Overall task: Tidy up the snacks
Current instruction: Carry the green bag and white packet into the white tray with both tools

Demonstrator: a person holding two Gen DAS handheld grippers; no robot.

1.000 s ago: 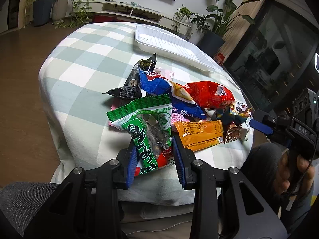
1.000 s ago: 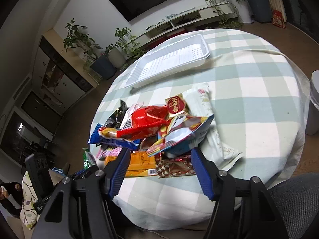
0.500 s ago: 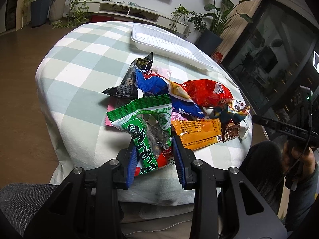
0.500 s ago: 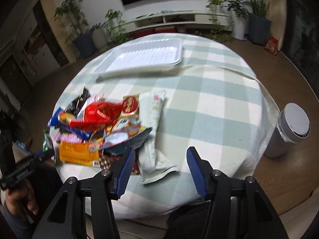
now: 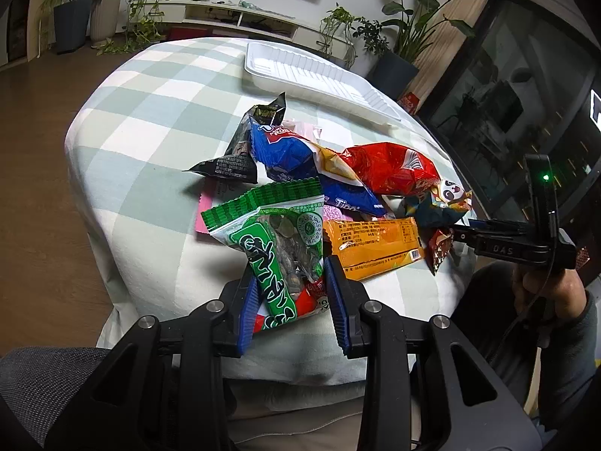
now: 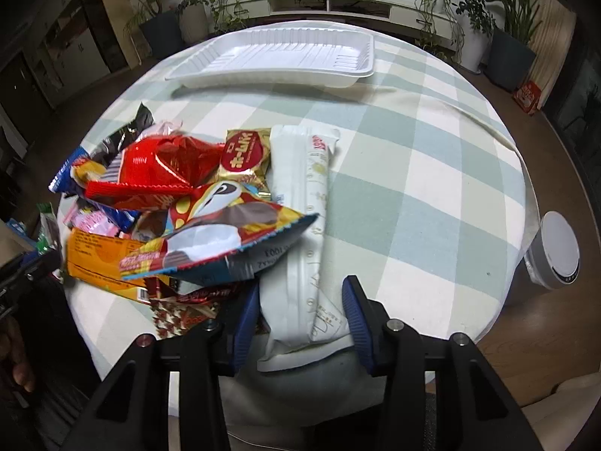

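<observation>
Left tongs [image 5: 291, 300], lower centre, pinch the green-and-clear plastic seed packet [image 5: 278, 240] on the checked-cloth surface [image 5: 150, 131]. Right tongs [image 6: 302, 310], lower centre, have just been closing around the long white plastic snack pouch [image 6: 304, 225]; whether their pads touch it is unclear. A white ribbed plastic tray [image 6: 278, 58] lies at the top.

Right gripper [image 6: 302, 310] lowered onto white packet [image 6: 300, 225] at lower centre of frame, jaws narrowed around its near end.

free: bare checked tablecloth [image 6: 413, 195] right of pile | blocked: heaped foil snack packets [image 6: 180, 203] left | far edge: empty white ribbed plastic tray [image 6: 278, 58]
</observation>
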